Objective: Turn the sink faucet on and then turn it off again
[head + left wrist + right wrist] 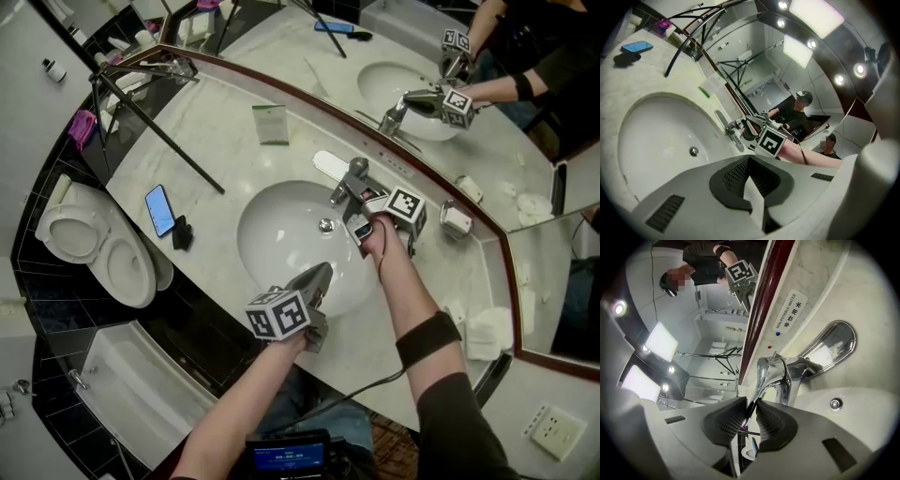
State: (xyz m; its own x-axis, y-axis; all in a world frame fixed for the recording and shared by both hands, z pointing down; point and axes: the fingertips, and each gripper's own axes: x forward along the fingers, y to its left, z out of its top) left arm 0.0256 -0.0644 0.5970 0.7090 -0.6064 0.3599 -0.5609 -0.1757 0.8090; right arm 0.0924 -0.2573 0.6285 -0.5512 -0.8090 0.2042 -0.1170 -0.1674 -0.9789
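Right gripper view as guide: with right gripper (751, 412) clamped on the thin curved chrome faucet lever (761, 373), lift slowly without slipping, leaving closed, empty left gripper (749, 180) aside.

A left gripper (319, 277) and a right gripper (367, 204) are counted — two in all — with one faucet (352, 178), one sink (272, 234), one phone (160, 209), one toilet (103, 248).
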